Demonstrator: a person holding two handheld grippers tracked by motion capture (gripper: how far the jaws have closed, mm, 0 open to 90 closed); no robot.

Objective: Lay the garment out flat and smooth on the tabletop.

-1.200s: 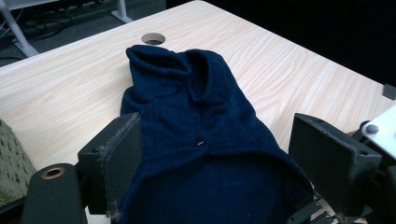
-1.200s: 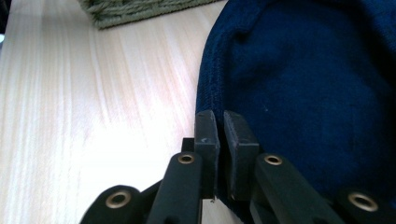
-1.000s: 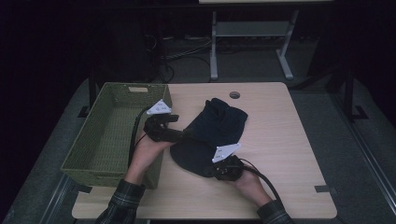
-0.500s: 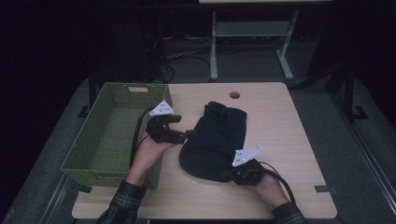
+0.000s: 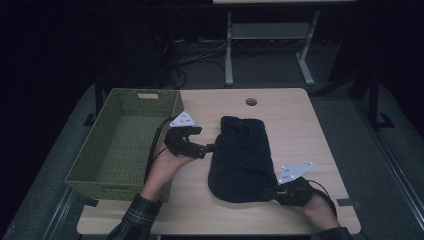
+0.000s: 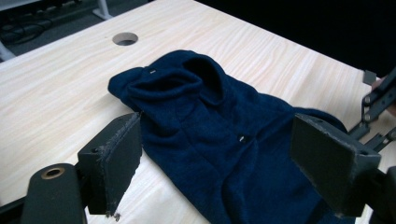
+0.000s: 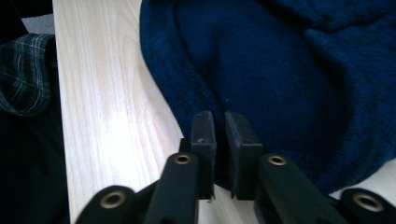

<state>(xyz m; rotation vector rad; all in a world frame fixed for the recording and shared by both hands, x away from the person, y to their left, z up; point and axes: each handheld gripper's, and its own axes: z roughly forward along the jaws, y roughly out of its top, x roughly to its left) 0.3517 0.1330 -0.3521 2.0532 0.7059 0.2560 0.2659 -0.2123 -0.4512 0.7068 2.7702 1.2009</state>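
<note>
A dark blue knit garment (image 5: pixel 242 155) lies flat in the middle of the wooden table (image 5: pixel 300 115). My left gripper (image 5: pixel 207 148) rests at its left edge, jaws wide open. In the left gripper view (image 6: pixel 217 158) the cloth (image 6: pixel 210 116) lies ahead of and between them, untouched. My right gripper (image 5: pixel 272 192) is at the garment's near right corner. In the right gripper view (image 7: pixel 219 133) its jaws stand almost together on the hem (image 7: pixel 280 70). They have just been opening a little, with the cloth edge still between them.
A green woven basket (image 5: pixel 125 92) stands empty along the table's left side, close to my left hand. A round cable hole (image 5: pixel 251 102) is at the table's far edge. A plaid sleeve (image 7: pixel 23 70) shows near the front edge. Metal stand legs (image 5: pixel 230 55) rise behind the table.
My right hand has slid right along the front edge, dragging the garment's near end with it, so the cloth now lies longer and straighter. My left hand has stayed put.
</note>
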